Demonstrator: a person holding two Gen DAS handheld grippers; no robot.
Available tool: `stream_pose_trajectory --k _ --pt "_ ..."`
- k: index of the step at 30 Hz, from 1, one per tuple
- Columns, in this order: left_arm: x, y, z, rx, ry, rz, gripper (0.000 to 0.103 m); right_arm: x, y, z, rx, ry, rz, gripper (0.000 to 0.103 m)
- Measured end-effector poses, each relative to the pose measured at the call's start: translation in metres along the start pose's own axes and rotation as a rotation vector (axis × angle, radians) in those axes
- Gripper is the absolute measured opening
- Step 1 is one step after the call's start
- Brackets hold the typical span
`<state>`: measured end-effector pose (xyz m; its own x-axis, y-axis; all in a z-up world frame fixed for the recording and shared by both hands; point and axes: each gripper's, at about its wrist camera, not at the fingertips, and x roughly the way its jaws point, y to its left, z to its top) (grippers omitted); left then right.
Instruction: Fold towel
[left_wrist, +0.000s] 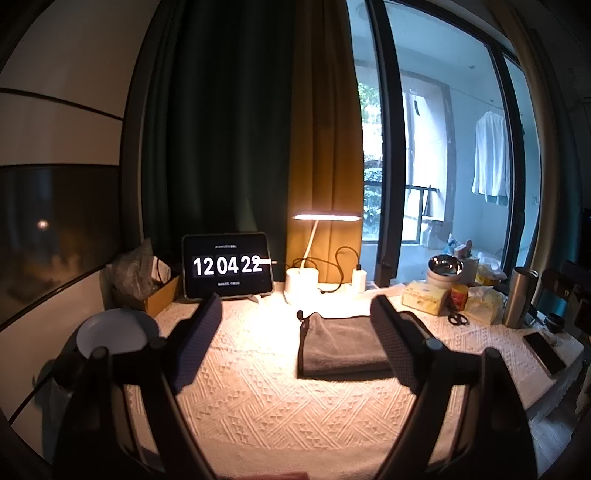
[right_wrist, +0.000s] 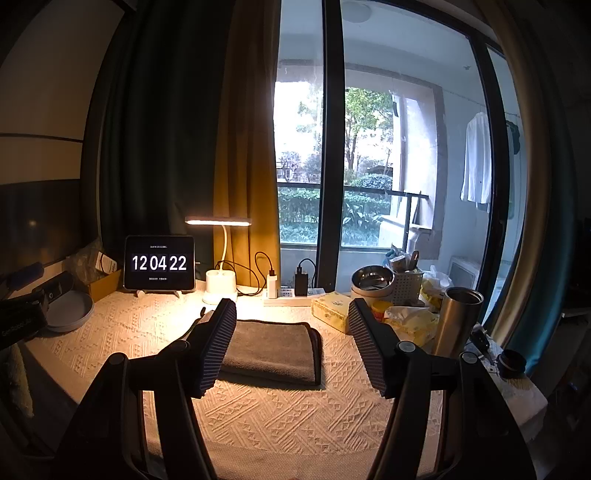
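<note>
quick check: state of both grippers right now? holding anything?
Left gripper: open, jaws wide apart, holding nothing.
Right gripper: open, jaws wide apart, holding nothing; the folded grey terry towel lies on the table beyond it.

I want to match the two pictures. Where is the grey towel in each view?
Left wrist: the grey towel lies folded right of centre, partly behind the left claw's right finger.
Right wrist: the towel lies at centre, between the right claw's fingers.
Shared landmark: clock tablet, behind-left of it.
</note>
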<state>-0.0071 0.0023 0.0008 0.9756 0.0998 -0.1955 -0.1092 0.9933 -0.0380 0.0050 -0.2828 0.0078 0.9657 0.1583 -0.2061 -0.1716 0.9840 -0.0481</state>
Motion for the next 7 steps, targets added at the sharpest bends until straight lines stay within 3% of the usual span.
stream_pose_trajectory --k 7 --pt "0.01 -0.004 -0.002 0.022 0.016 0.001 0.083 0.007 -0.002 -0.001 0.007 0.01 0.01 0.066"
